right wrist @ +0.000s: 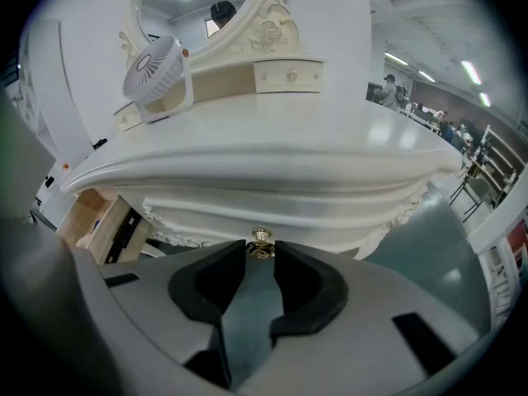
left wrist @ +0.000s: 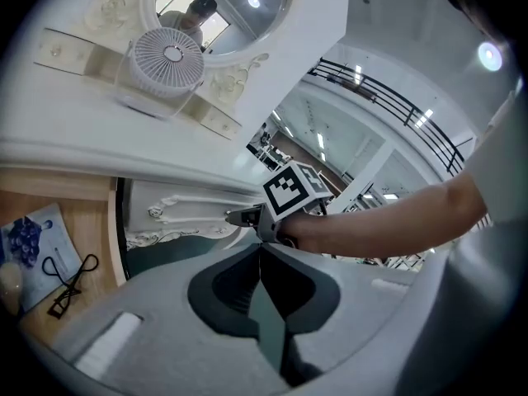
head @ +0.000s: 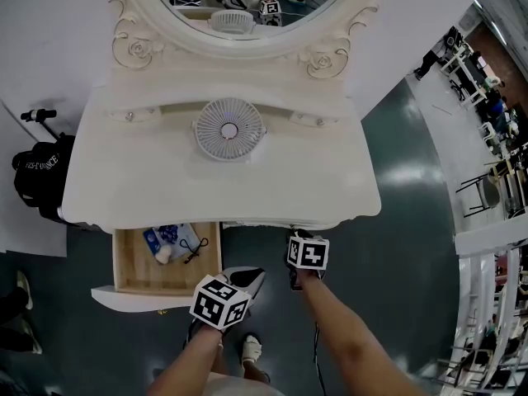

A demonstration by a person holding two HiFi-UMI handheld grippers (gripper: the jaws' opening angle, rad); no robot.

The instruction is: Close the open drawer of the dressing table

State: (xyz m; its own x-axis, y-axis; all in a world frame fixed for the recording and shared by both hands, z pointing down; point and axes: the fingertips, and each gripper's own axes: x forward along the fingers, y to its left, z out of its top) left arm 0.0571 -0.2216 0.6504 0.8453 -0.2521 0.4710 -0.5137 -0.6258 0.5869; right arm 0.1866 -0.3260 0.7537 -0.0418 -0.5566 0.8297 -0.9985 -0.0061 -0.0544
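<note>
The white dressing table (head: 330, 180) has its left drawer (head: 132, 264) pulled out; the wooden inside holds a blue packet (head: 167, 236) and a black cord (head: 195, 250). In the left gripper view the drawer (left wrist: 58, 196) lies at the left. My left gripper (head: 256, 277) hovers just right of the drawer's front corner, its tips (left wrist: 260, 247) shut on nothing. My right gripper (head: 299, 239) is at the shut right drawer under the tabletop edge. In the right gripper view, the gripper (right wrist: 261, 251) is shut on that drawer's small gold knob (right wrist: 261, 238).
A white desk fan (head: 228, 129) stands on the tabletop before the oval mirror (head: 247, 7). A black bag (head: 37, 176) sits on the floor left of the table. My shoe (head: 251, 349) is on the dark floor below the drawer.
</note>
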